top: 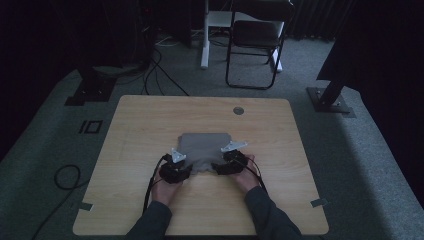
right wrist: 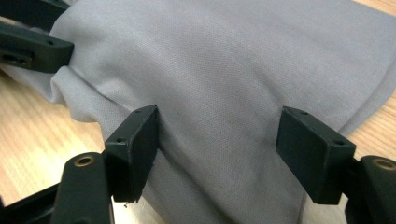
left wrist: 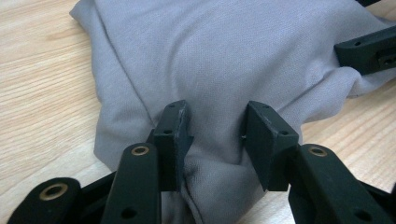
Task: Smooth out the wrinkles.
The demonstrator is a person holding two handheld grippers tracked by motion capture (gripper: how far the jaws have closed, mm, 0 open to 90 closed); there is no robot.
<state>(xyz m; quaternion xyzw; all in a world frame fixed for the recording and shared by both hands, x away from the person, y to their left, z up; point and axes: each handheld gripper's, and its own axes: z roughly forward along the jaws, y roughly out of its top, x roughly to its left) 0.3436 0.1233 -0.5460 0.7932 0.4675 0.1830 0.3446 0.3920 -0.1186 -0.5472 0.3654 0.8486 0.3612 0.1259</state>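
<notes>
**Gathering the near edge of the grey cloth**

Working at the cloth's near edge, both grippers sit side by side on the wooden counter point(top: 150, 120). The grey cloth point(top: 205, 145) lies folded at the counter's middle, its near hem bunched toward the person. The left gripper point(left wrist: 215, 133) has its fingers point(left wrist: 175, 135) apart, straddling a raised ridge of fabric that the pads do not yet seem to pinch. The right gripper point(right wrist: 219, 154) also holds its fingers point(right wrist: 135, 149) wide apart over the cloth's near edge, nothing clamped.

To do this well, I judge each gripper should sink low enough that the lower finger slides under the hem, catching all the layers rather than the top one alone. Closing both together, level with each other along the near edge, should keep the cloth square when lifted. A grip too shallow would likely let the fabric slip free.
</notes>
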